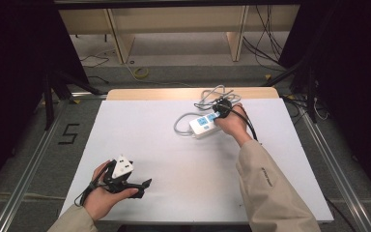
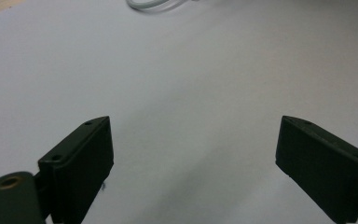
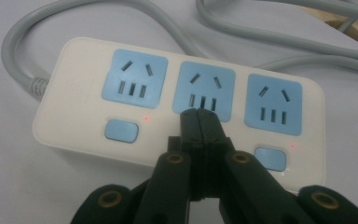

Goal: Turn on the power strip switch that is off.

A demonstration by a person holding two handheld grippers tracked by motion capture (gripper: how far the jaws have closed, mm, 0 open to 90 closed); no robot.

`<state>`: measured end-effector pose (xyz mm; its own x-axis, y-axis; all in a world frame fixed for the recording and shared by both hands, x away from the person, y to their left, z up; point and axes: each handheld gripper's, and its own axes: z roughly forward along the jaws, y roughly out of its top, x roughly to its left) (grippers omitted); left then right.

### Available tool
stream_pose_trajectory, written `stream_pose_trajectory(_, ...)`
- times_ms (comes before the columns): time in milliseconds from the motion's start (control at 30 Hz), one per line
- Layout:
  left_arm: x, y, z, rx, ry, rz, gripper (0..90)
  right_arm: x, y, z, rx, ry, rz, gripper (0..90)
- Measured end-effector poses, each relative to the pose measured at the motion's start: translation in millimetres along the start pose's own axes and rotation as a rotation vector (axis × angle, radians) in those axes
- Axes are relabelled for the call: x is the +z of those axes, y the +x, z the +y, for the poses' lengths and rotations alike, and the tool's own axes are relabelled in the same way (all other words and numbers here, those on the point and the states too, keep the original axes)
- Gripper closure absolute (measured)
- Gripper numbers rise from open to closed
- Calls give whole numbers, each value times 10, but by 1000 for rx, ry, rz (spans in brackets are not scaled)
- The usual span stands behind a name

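Item: white power strip (image 3: 177, 107) with three blue socket plates and a blue switch under each, lying toward the far right of the white table (image 1: 183, 159), its grey cord (image 1: 207, 99) looped behind it. Status: your right gripper (image 3: 200, 116) has its jaws pressed together with nothing between them, the tip resting over the middle section, right where that section's switch would sit; small red lights glow beside the left and right switches, while the middle one is hidden by the jaws, so you cannot tell whether it is on. Judged progress: two sections look live, the middle press looks in hand, then withdraw. Pose: your right forearm reaches forward across the table, hand curled over the strip, gripper pointing down at it. Your left gripper (image 1: 142, 186) lies low at the near left, held in your palm, jaws wide apart and empty, well apart from the strip
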<state>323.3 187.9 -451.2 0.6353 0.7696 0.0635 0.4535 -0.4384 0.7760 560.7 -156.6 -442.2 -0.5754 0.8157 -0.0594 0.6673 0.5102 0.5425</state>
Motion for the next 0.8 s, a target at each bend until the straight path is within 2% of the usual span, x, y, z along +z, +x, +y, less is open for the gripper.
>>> stream_pose_trajectory(167, 1, -1, 0, -1, 0, -2, 107, 6, 7, 14, 1, 11, 3, 900)
stream_pose_trajectory(233, 0, 0, 0, -1, 0, 0, 107, 25, 34, 20, 4, 2, 26, 900)
stream_pose_trajectory(300, -5, 3, -3, 1, 0, -1, 107, 33, 81, 41, -21, 11, -13, 900)
stream_pose_trajectory(367, -4, 6, -7, -3, -2, -2, 107, 39, 106, 52, -30, 15, -32, 900)
stream_pose_trajectory(500, -5, 7, -9, -6, -2, -2, 106, 28, 60, 39, 4, 8, -1, 900)
stream_pose_trajectory(600, -3, 7, -7, 0, -2, -2, 107, 11, 46, 37, 5, 6, -5, 900)
stream_pose_trajectory(667, -5, 8, -5, 0, 2, -2, 107, -5, 29, 37, 1, 8, -27, 900)
stream_pose_trajectory(800, 3, 4, -3, -1, 4, -4, 107, -19, -38, 1, 1, 35, -48, 900)
